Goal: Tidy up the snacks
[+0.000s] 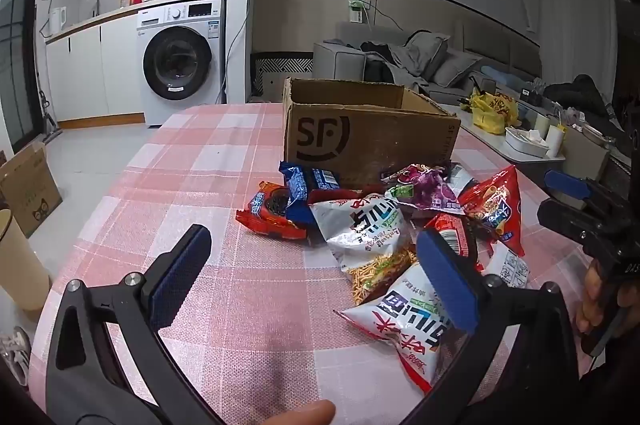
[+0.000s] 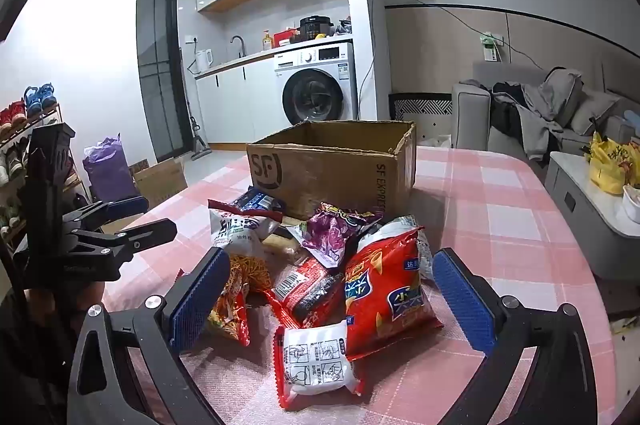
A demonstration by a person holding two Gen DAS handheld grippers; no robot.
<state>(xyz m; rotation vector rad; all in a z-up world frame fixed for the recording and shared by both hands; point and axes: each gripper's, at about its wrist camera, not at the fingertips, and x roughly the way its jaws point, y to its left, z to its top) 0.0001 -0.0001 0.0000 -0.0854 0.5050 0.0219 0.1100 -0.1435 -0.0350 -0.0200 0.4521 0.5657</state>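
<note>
A pile of snack bags lies on the pink checked tablecloth (image 1: 224,161) in front of an open cardboard box (image 1: 360,129) marked SF, also in the right wrist view (image 2: 328,165). The pile holds a white noodle-snack bag (image 1: 368,229), a purple bag (image 1: 424,185), a red chip bag (image 2: 384,289), a blue packet (image 1: 308,185) and a small white packet (image 2: 316,361). My left gripper (image 1: 316,273) is open, low over the table at the pile's near left side. My right gripper (image 2: 328,297) is open, with the red chip bag and small packets between its pads.
A washing machine (image 1: 180,61) and kitchen counter stand behind the table. A grey sofa (image 1: 420,61) and a low table with a yellow bag (image 1: 492,109) are at the right. A cardboard box (image 1: 28,185) and a beige bin (image 1: 20,261) stand on the floor left.
</note>
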